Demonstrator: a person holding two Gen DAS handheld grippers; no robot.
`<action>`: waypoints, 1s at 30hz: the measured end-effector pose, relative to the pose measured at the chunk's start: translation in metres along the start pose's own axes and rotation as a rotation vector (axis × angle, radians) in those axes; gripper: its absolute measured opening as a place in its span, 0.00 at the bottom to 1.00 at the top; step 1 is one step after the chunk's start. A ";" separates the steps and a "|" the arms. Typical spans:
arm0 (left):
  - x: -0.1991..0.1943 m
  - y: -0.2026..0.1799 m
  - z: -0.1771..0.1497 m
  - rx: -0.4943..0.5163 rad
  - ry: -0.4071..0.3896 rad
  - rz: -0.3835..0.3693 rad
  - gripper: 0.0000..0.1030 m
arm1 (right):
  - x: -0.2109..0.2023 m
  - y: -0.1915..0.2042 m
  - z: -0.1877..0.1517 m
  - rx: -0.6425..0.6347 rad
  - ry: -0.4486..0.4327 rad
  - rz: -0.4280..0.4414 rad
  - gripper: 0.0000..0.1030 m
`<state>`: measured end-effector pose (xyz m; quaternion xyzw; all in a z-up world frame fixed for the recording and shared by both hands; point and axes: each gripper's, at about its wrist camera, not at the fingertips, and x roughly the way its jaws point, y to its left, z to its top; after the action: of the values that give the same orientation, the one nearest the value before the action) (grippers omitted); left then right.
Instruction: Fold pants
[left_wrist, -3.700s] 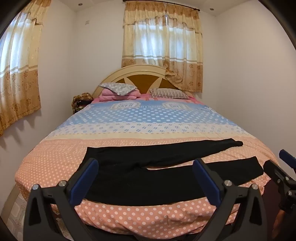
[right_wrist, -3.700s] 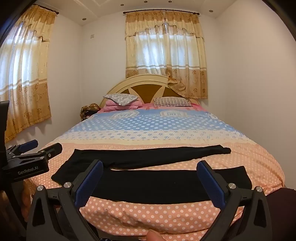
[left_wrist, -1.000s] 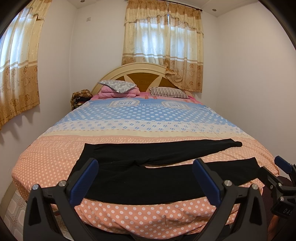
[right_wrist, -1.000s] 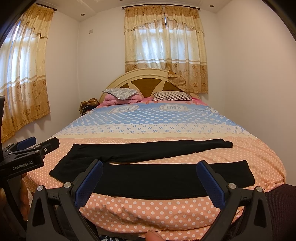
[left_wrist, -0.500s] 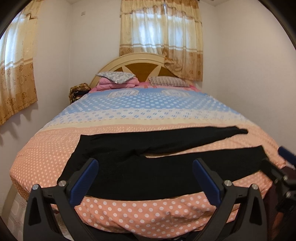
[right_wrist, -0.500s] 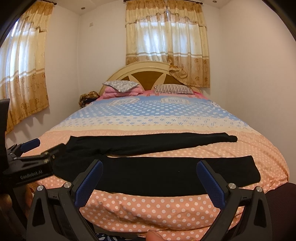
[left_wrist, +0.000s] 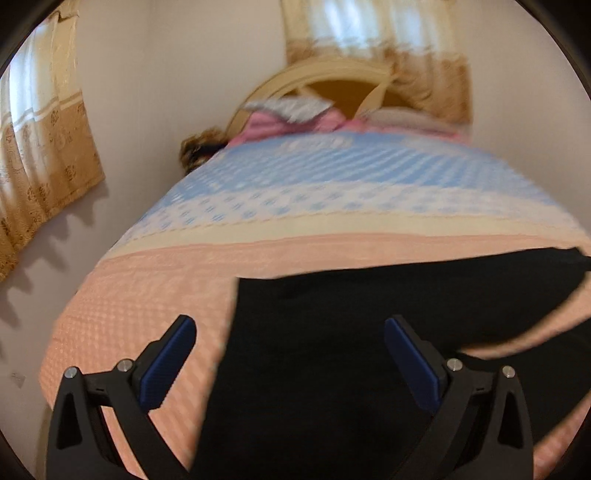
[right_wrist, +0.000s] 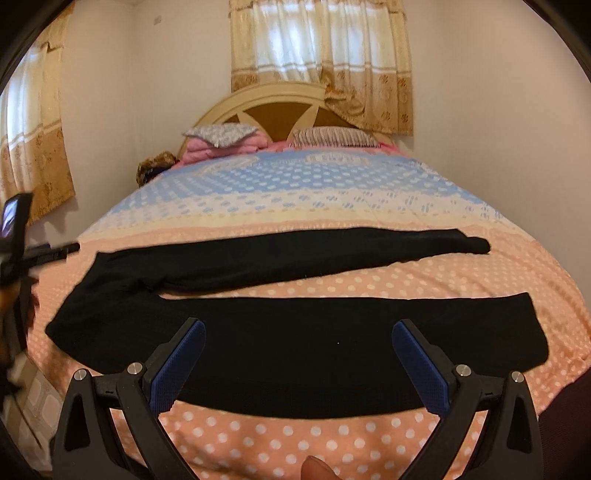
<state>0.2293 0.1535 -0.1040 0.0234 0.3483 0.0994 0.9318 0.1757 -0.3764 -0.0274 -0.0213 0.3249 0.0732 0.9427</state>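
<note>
From my left tongs (left_wrist: 290, 354), open wide and holding nothing, I see the long black cloth pants (left_wrist: 332, 350) flat on the dotted peach-and-blue bed (left_wrist: 155, 295). It looks blurry.

From my right tongs (right_wrist: 299, 352), also wide open and empty, both pant legs stretch across the bed.

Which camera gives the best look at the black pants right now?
The right wrist view. It shows the black pants whole and sharp on the bed, both legs spread apart, waist at the left. The left wrist view is motion-blurred and close, showing only the waist end, with the legs cut off at the right edge.
</note>
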 end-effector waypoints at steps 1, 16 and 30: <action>0.024 0.014 0.010 -0.014 0.048 -0.015 0.99 | 0.006 0.000 -0.001 -0.006 0.007 -0.004 0.99; 0.160 0.050 0.018 -0.158 0.372 -0.224 0.59 | 0.051 -0.043 0.004 -0.029 0.071 -0.079 0.98; 0.161 0.073 0.019 -0.192 0.358 -0.420 0.13 | 0.084 -0.181 0.070 0.205 0.152 -0.151 0.66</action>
<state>0.3485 0.2576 -0.1854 -0.1555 0.4934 -0.0606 0.8537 0.3110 -0.5392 -0.0253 0.0453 0.3985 -0.0330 0.9155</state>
